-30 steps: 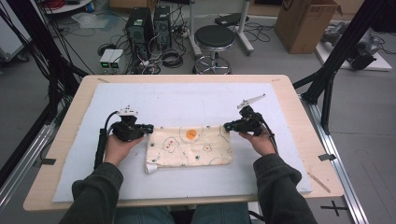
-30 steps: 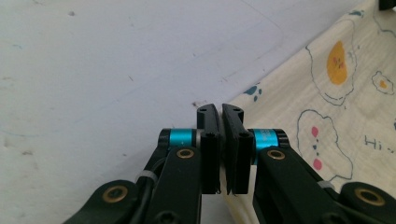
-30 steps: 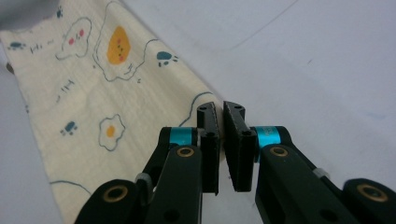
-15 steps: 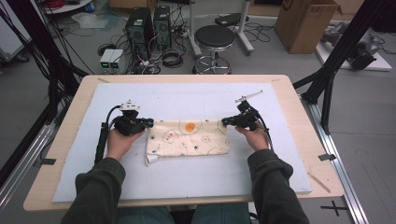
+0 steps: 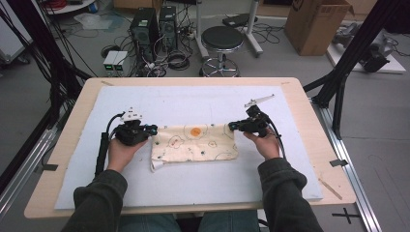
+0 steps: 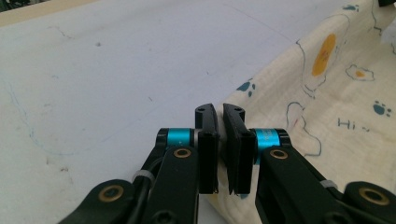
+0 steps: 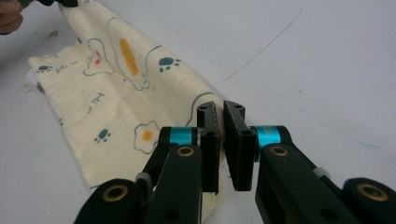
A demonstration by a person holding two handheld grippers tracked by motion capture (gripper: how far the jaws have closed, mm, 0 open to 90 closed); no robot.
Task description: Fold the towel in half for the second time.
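A cream cloth (image 5: 196, 142) printed with fried eggs, paw prints and an orange spot lies folded on the white mat (image 5: 193, 104). My left gripper (image 5: 152, 129) is shut on the cloth's far left corner, and the fabric (image 6: 327, 88) runs off to the right of its jaws. At the far right corner my right gripper (image 5: 232, 126) is shut on the cloth too; the cloth (image 7: 116, 88) stretches away to the left of its jaws. Between the two grippers the far edge is pulled fairly straight. A small white tag (image 5: 154, 166) sticks out at the near left corner.
The mat covers most of a wooden table (image 5: 309, 111). Beyond the table's far edge stand a round stool (image 5: 221, 38), computer towers (image 5: 153, 24) with tangled cables, and a cardboard box (image 5: 316, 19). Black frame legs (image 5: 345, 72) rise at both sides.
Both grippers have carried the cloth's far edge away from the person, and the cloth now lies flatter and more spread out on the mat.
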